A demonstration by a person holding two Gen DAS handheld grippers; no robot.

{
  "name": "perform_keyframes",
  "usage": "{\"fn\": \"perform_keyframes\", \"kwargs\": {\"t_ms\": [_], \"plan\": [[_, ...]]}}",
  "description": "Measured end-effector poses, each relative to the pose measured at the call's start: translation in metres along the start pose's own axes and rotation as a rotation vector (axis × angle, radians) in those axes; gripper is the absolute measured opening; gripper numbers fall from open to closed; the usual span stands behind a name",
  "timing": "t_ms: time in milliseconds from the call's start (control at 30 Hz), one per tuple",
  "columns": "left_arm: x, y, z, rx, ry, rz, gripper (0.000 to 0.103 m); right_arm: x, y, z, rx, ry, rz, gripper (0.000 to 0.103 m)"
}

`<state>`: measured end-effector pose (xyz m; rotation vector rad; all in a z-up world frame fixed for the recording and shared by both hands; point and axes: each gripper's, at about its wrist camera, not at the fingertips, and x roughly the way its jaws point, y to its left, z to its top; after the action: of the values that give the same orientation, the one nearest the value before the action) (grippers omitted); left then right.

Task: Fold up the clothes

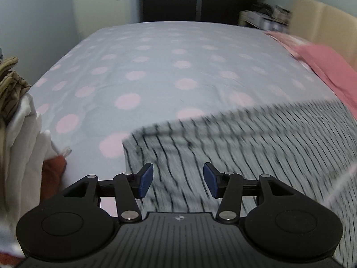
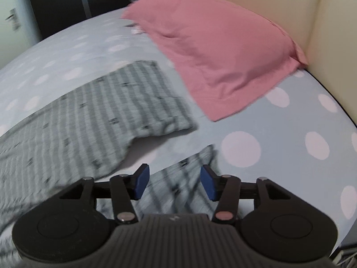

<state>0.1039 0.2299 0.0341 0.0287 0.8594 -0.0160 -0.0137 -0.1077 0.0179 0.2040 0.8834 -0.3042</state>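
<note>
The striped garment (image 2: 93, 120) lies flat on the dotted sheet (image 2: 290, 156), near the pink pillow (image 2: 221, 51), with one part lying apart toward the right gripper (image 2: 175, 184). It appears partly folded; further folds seem to remain, though blur hides the layers. The right gripper's blue pads stand apart above the cloth, gripping nothing. The left gripper (image 1: 178, 181) is likewise parted and empty over the garment's near corner. A heap of other clothes (image 1: 20, 120) waits at the bed's edge. No legible writing shows.
</note>
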Motion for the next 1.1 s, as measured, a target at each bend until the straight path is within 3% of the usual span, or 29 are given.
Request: {"fn": "perform_keyframes", "kwargs": {"t_ms": [200,333,500,700,900,1100], "plan": [[-0.047,-0.016,-0.053,0.199,-0.006,-0.013,0.048,-0.043,-0.007,-0.032,-0.168,-0.048,0.000,0.055],[-0.066,-0.029,-0.092,0.400,-0.013,-0.063,0.051,-0.067,-0.028,-0.046,-0.214,-0.100,-0.014,0.055],[-0.056,-0.052,-0.144,0.691,0.054,-0.050,0.051,-0.081,-0.044,-0.061,-0.320,-0.128,-0.054,0.055],[-0.025,-0.076,-0.196,1.050,0.132,0.049,0.051,-0.092,-0.049,-0.090,-0.546,-0.134,-0.045,0.055],[-0.003,-0.083,-0.214,1.197,0.167,0.135,0.051,-0.081,-0.038,-0.146,-0.965,-0.014,-0.093,0.057],[0.004,-0.083,-0.216,1.238,0.182,0.184,0.051,-0.061,-0.037,-0.191,-1.303,0.062,-0.164,0.057]]}}
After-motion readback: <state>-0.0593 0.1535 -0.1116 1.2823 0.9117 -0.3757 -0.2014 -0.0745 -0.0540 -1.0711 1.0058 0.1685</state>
